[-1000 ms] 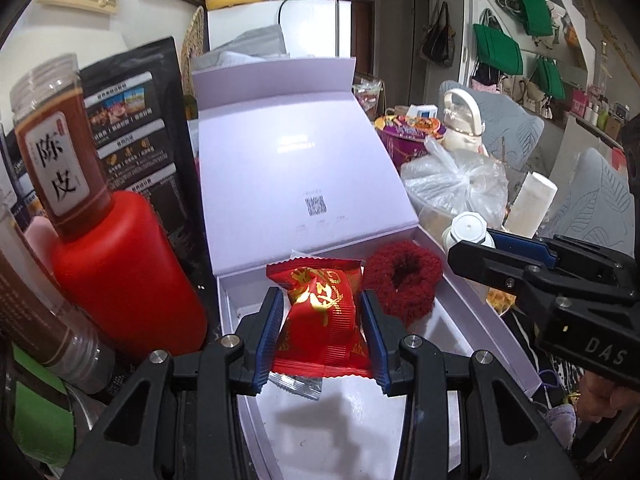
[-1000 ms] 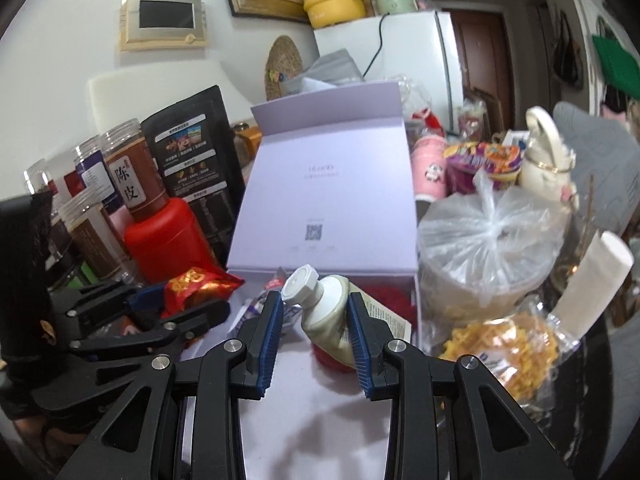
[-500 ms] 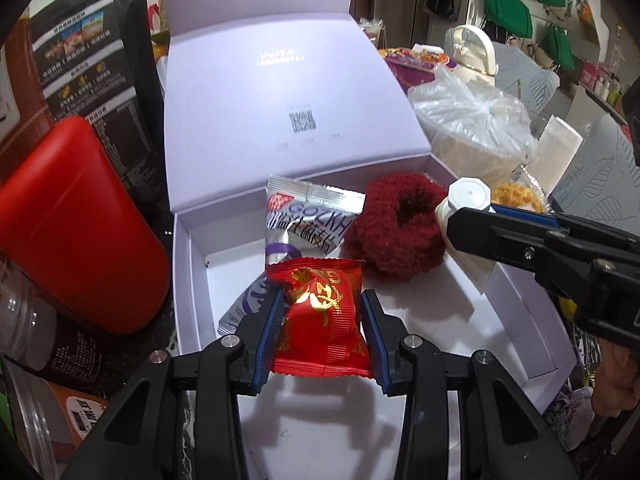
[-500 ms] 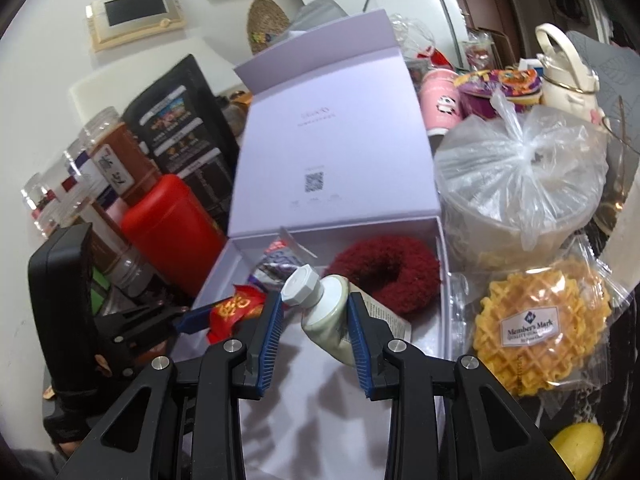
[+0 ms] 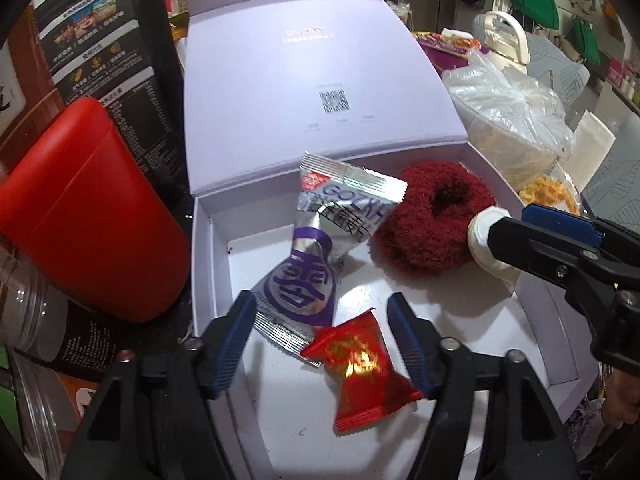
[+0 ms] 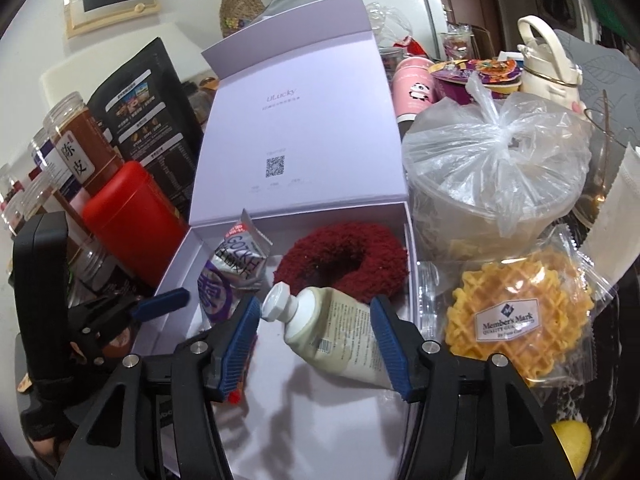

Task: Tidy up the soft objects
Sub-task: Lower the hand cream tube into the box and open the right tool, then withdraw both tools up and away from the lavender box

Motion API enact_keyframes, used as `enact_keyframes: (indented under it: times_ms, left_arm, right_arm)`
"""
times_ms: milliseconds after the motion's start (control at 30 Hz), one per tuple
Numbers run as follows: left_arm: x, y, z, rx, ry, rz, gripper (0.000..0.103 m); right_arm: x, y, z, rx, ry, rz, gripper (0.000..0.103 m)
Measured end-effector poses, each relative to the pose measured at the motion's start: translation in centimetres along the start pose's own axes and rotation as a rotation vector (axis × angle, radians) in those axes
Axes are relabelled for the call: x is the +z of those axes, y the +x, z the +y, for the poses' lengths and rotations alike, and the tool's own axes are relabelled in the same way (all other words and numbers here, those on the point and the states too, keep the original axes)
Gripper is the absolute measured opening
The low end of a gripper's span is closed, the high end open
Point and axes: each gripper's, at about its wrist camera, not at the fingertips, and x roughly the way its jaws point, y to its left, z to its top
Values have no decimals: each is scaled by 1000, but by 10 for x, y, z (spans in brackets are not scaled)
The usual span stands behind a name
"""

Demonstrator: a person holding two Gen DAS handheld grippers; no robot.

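Note:
An open lavender box [image 5: 204, 264] [image 6: 172, 276] with its lid up holds a dark red fluffy scrunchie [image 5: 432, 224] [image 6: 344, 256] and a silver-and-purple snack packet [image 5: 316, 256] [image 6: 232, 272]. My left gripper [image 5: 320, 304] hovers low over the box's near left part, jaws opening. The red snack packet [image 5: 364, 364] lies tilted on the box floor between them, free of the left pad. My right gripper [image 6: 315, 308] is over the near right part, jaws also opening. A cream tube [image 6: 336, 332] with a white cap [image 5: 486, 236] lies between its fingers, its body close against the right pad.
A red canister [image 5: 88, 216] [image 6: 128, 220], a black pouch [image 6: 148, 112] and jars crowd the box's left side. To its right are a tub in a clear plastic bag [image 6: 496, 160], a wrapped waffle [image 6: 520, 320] and a lemon [image 6: 572, 440].
Both grippers sank lower over the box and their jaws spread apart. The red packet left the left grip and lies on the box floor; the tube is no longer squeezed.

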Motion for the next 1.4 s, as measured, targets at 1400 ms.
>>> enact_keyframes:
  times_ms: [1400]
  left_arm:
    - [-33, -223, -18, -15, -14, -353, 70]
  right_arm:
    - [-34, -202, 81, -71, -161, -263, 69]
